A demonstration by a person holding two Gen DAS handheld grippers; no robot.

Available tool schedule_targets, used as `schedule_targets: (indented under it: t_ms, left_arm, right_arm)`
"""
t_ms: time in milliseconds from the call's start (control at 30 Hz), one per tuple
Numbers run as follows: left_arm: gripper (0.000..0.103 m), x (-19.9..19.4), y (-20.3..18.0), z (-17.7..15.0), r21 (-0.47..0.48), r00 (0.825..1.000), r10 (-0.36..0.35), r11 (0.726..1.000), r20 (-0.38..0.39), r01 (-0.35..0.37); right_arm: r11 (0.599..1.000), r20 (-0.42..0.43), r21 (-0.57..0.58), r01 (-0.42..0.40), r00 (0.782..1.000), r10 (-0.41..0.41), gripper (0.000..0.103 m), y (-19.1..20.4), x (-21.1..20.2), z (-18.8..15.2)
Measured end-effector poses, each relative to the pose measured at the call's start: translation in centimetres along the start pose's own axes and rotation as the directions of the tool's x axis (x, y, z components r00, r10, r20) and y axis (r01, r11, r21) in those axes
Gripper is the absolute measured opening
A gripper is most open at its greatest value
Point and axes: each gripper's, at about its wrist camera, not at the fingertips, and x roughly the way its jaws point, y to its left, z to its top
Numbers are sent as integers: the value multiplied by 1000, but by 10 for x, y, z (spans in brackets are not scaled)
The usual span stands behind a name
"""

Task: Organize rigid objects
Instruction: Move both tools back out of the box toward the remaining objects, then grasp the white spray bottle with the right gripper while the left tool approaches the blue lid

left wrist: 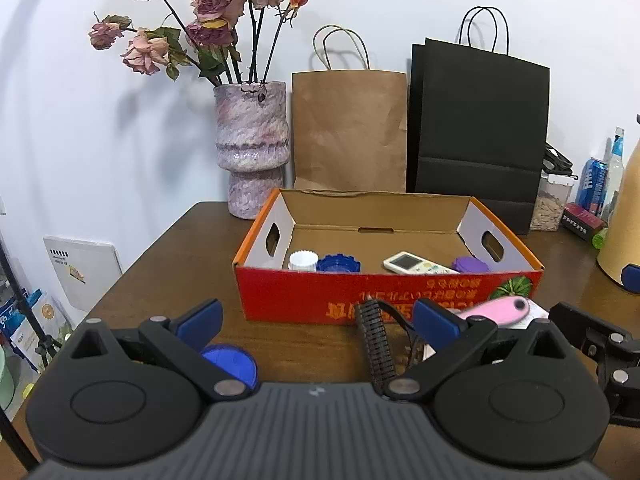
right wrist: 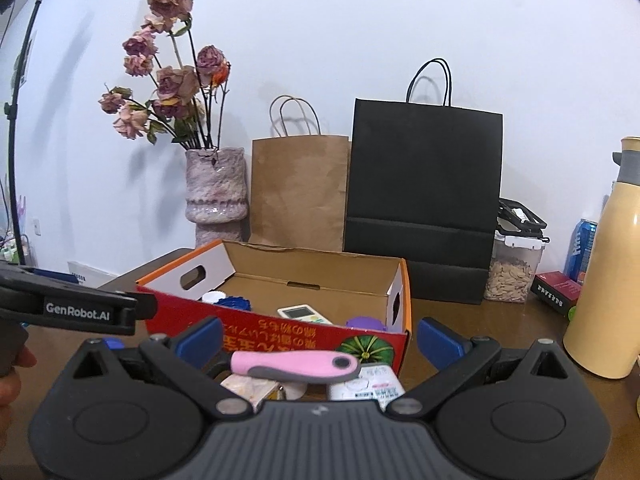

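Note:
An open red cardboard box [left wrist: 304, 300] [right wrist: 256, 330] stands mid-table and holds a white cap [left wrist: 303, 260], a blue lid [left wrist: 338, 264], a white remote [left wrist: 416, 266] [right wrist: 304, 314] and a purple lid [left wrist: 470, 265] [right wrist: 366, 324]. In front of it lie a blue disc [left wrist: 232, 360], a black comb [left wrist: 376, 344] and a pink-handled tool [left wrist: 500, 310] [right wrist: 296, 366]. My left gripper [left wrist: 318, 320] [right wrist: 80, 308] is open in front of the box, near the disc and comb. My right gripper [right wrist: 319, 340] is open, with the pink handle low between its fingers, untouched.
A vase of dried roses [left wrist: 252, 148], a brown paper bag [left wrist: 348, 128] and a black paper bag [left wrist: 480, 128] line the wall behind the box. To the right stand a seed container [right wrist: 512, 272], a blue can [right wrist: 580, 248] and a yellow flask [right wrist: 608, 280]. A white packet [right wrist: 368, 386] lies under the handle.

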Motion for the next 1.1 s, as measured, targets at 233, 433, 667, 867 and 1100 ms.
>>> schedule_targets:
  t_ms: [233, 433, 667, 867, 1100]
  left_arm:
    - [103, -18, 1, -14, 0, 1000, -10, 1000, -6, 10]
    - [103, -28, 5, -26, 5, 1000, -11, 1000, -18, 11]
    - [103, -30, 8, -43, 10, 999, -12, 1000, -38, 12]
    - [103, -28, 6, -48, 17, 999, -8, 1000, -41, 9]
    - [103, -20, 10, -50, 9, 998, -2, 1000, -56, 3]
  right_arm:
    - [1000, -10, 0, -13, 1000, 13, 103, 3, -20, -11]
    - [1000, -22, -5, -22, 1000, 22, 103, 5, -35, -23]
    - [1000, -64, -24, -17, 998, 15, 103, 3, -42, -38]
    - [1000, -81, -23, -8, 997, 6, 103, -3, -44, -46]
    - [999, -92, -24, -25, 995, 23, 103, -3, -34, -50]
